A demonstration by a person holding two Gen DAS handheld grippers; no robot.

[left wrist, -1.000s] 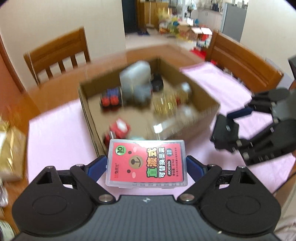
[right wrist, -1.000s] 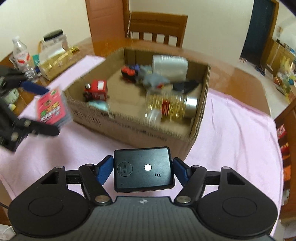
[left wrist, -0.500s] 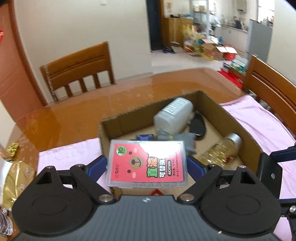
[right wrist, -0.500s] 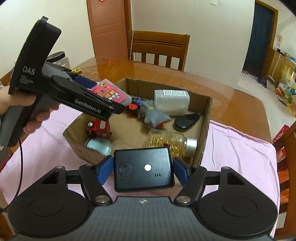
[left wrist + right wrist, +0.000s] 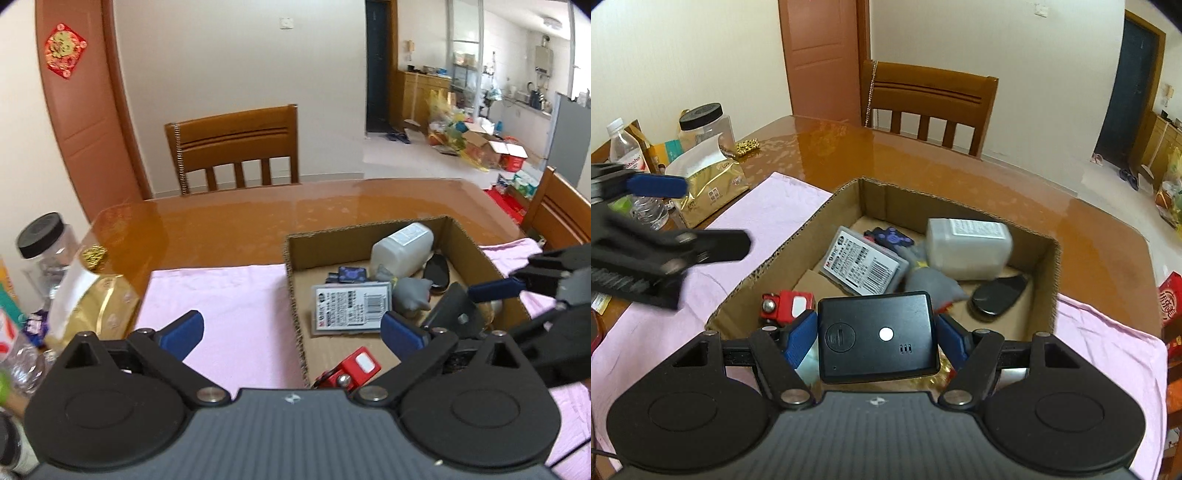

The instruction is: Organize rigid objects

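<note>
We find the cardboard box on the pink cloth already holding the clear refill case, label side down near its left wall, with a white bottle, a red toy and other items. The left gripper is empty, its fingers spreading wide over the box's left wall. The right gripper carries the black device above the box's near edge; its fingers are starting to part around it. In our judgement this deposit remains outstanding.

red toy truck partly hidden, gold jar blurred
</note>
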